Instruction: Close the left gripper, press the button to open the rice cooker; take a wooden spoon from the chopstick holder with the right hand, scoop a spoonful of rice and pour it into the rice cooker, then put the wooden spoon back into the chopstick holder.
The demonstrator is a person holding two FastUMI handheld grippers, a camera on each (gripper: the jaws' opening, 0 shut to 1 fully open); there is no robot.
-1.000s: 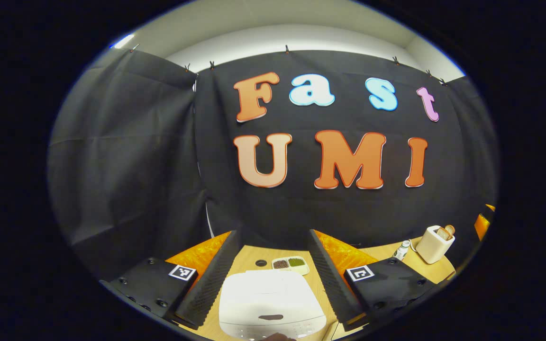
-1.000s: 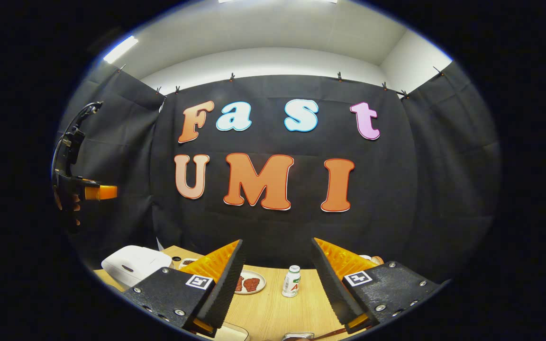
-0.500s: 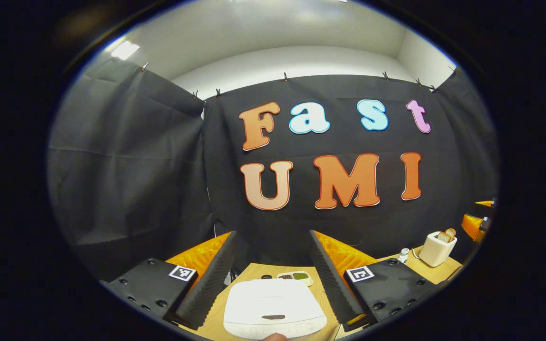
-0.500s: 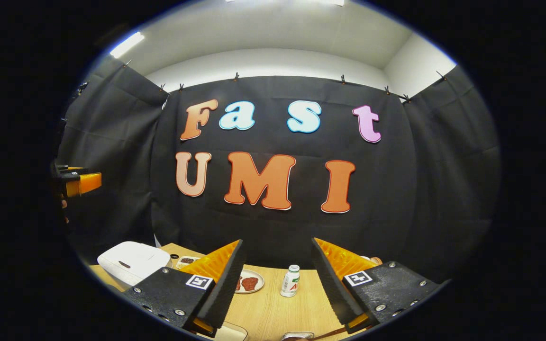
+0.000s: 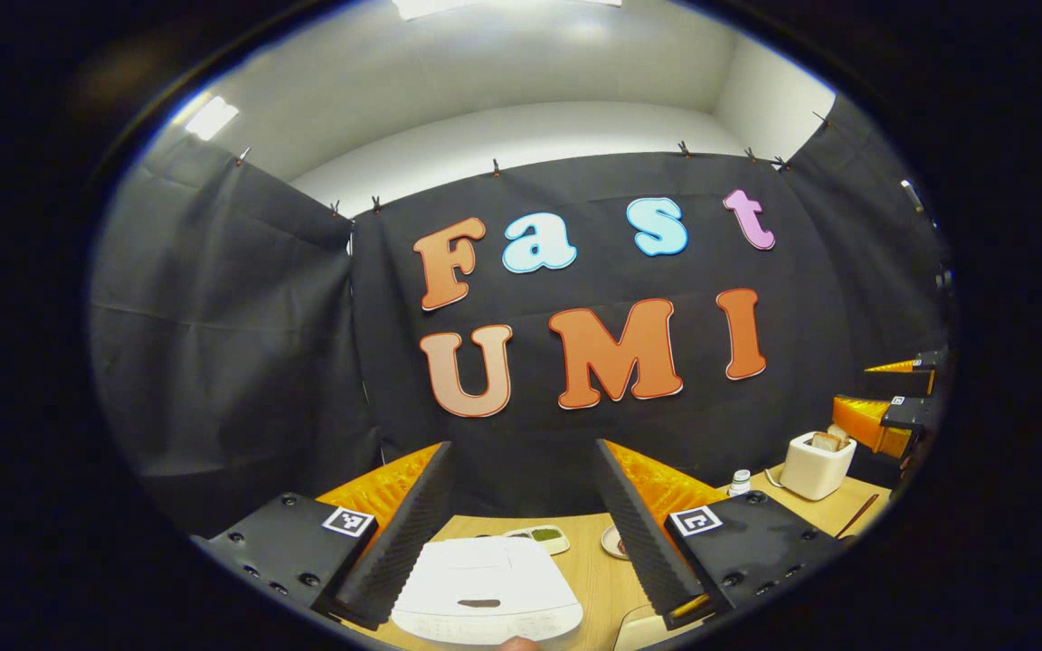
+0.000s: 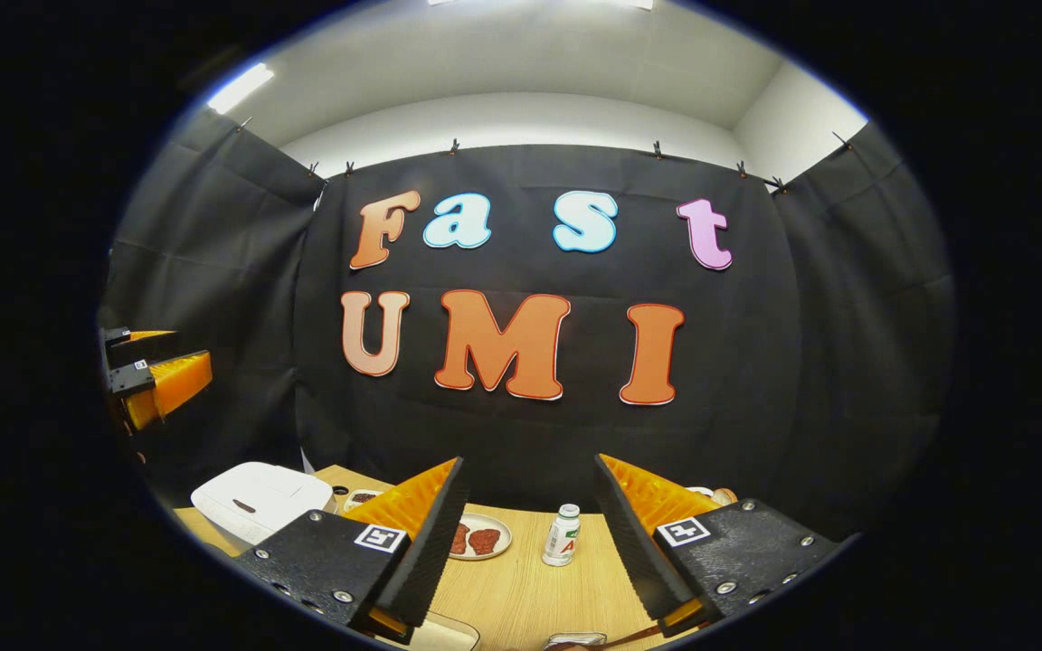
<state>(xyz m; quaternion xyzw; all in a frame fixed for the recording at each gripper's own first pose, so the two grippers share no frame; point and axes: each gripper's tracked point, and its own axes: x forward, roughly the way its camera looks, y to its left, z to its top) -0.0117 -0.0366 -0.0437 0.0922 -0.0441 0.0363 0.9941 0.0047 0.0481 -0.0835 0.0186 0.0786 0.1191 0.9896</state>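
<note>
Left tongs point(image 5: 521, 502) spread wide, holding nothing, above closed rice cooker point(image 5: 485, 601) on surface point(image 5: 589, 565). Right tongs point(image 6: 530, 515) spread wide, holding nothing, touching nothing.

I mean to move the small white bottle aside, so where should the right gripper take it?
Grip the white bottle across its straight body below the cap, coming in level from the front: it stands upright with bare table around it.

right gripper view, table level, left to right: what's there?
Left gripper at the far left edge, above the table → white rice cooker → small dish → plate with reddish pieces → small white bottle.
</note>
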